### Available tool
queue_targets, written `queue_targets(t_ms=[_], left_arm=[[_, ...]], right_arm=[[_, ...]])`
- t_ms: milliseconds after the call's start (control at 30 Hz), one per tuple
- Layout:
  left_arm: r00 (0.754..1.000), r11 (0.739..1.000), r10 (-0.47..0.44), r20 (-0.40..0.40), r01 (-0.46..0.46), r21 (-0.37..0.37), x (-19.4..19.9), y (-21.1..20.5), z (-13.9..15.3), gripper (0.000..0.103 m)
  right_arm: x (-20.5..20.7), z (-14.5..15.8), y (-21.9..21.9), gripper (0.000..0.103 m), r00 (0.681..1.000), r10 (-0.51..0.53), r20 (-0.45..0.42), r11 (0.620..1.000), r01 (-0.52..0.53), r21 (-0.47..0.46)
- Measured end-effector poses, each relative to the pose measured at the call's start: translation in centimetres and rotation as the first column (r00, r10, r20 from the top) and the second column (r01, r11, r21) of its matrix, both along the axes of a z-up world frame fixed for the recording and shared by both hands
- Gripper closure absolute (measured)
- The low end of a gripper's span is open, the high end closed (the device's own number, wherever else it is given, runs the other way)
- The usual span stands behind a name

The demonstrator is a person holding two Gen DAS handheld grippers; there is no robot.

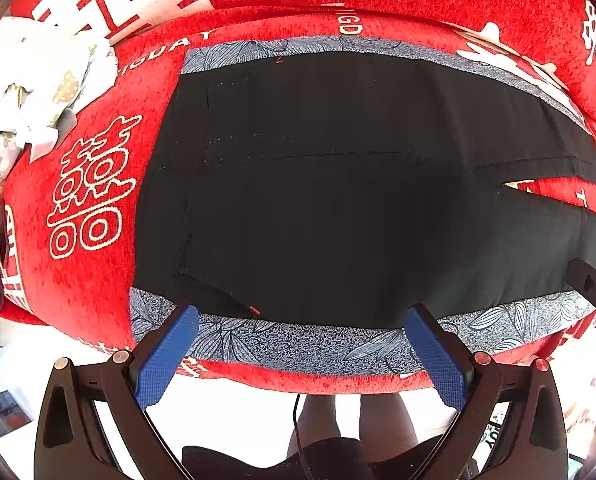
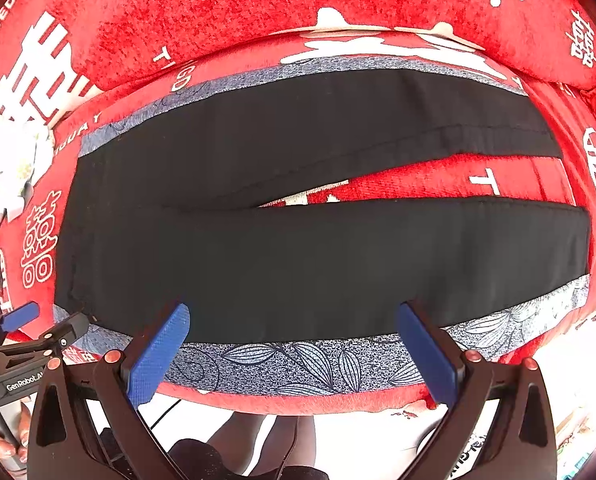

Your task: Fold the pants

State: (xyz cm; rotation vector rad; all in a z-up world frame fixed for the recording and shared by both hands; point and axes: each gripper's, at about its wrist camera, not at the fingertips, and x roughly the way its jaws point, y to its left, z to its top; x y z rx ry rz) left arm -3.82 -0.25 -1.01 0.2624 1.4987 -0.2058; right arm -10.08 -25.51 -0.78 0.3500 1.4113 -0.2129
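1. We see the black pants (image 2: 298, 240) spread flat on a grey-blue leaf-print cloth (image 2: 298, 364), which itself lies on the red sofa seat (image 1: 78, 208). The pants fill almost the whole cloth, from its far edge to near its front edge, so that no part hangs down.
2. The waist end is toward the left edge of the seat, and the two legs run toward the right edge. Between the legs there is a gap where the red seat shows, so we judge that the first fold, one leg over the other, is not yet done.
3. Our left gripper (image 1: 301, 332) hovers over the front edge of the cloth, near the waist part. Its fingers are wide apart and grip nothing.
4. Our right gripper (image 2: 294, 330) hovers over the same front edge, nearer to the legs. It too is spread wide and empty.
5. We think both grippers are placed here because the near side seam of the pants is the natural place to pinch.
6. A pale crumpled fabric (image 1: 30, 80) lies at the far left corner, well apart.
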Motion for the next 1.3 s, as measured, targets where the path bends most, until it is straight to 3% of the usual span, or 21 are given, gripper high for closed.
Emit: queue_targets(t_ms=[1300], left_arm=[[1.000,1.000,0.011,-0.007,-0.011,0.015,0.5,2.2,-1.3,0.000]], right_arm=[[0.1,-1.5,1.7,0.000,0.999,0.024,-0.022,1.000,-0.024,-0.011]])
